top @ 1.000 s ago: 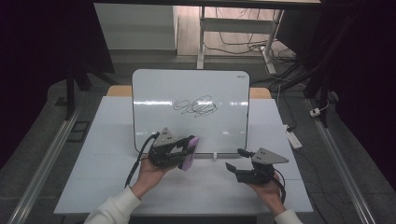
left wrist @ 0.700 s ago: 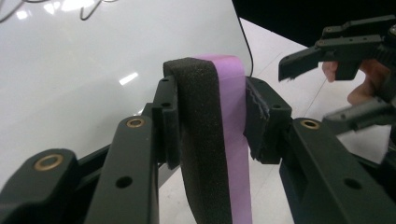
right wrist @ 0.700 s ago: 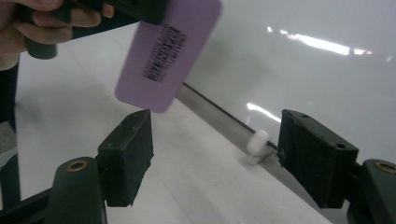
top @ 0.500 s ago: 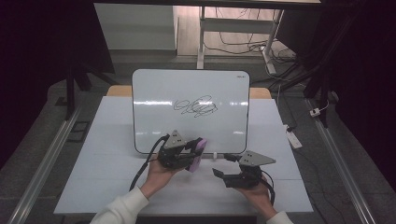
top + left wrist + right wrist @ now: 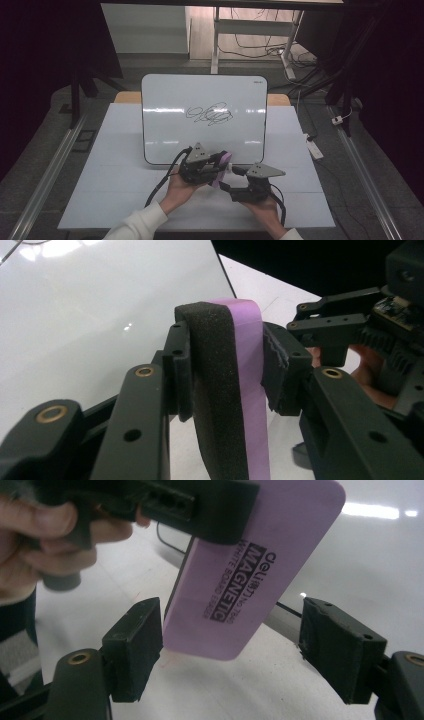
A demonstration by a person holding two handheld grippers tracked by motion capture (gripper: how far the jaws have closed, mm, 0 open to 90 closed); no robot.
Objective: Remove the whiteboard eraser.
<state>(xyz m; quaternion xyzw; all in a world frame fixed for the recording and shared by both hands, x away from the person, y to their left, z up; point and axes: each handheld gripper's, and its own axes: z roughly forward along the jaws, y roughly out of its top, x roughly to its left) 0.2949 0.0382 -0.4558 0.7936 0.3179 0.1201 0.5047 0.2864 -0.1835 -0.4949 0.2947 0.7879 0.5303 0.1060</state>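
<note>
Purple plastic backs our flat foam-faced whiteboard eraser (image 5: 250, 570), pinched across its thickness by our left gripper (image 5: 225, 365) above the table's front edge. Light and squashy, it suits our wide-open right gripper (image 5: 230, 650) taking its stiff long edges.

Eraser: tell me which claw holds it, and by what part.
The left claw is shut across the eraser's thickness near one end, felt to purple back. The right claw is open around its other end.

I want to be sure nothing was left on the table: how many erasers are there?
1. The purple eraser is clamped in the left gripper, just in front of the whiteboard, its free end between the right gripper and its open jaws. No others visible.
</note>
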